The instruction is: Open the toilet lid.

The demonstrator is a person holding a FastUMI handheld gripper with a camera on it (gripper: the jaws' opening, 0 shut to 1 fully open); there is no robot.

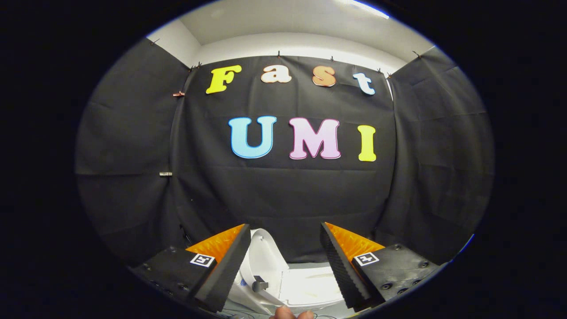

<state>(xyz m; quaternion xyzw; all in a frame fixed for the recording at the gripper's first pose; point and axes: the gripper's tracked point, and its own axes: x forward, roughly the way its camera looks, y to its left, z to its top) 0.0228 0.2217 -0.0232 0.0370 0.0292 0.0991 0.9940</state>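
Note:
The white toilet (310, 285) lies low between my two fingers, seen from close above. Its white lid (263, 254), a curved panel, stands raised on edge right beside the left finger. A small grey fitting (260, 283) sits at the lid's base. My gripper (284, 228) is open, with its fingers wide apart on either side of the toilet. Neither finger presses on the lid; I cannot tell whether the left finger touches it. The toilet's lower part is hidden below the fingers.
The booth's black cloth wall (283, 190) hangs close behind the toilet and wraps round both sides. A person's fingertips (292, 313) show just under the toilet. A pale ceiling (288, 22) runs above the cloth.

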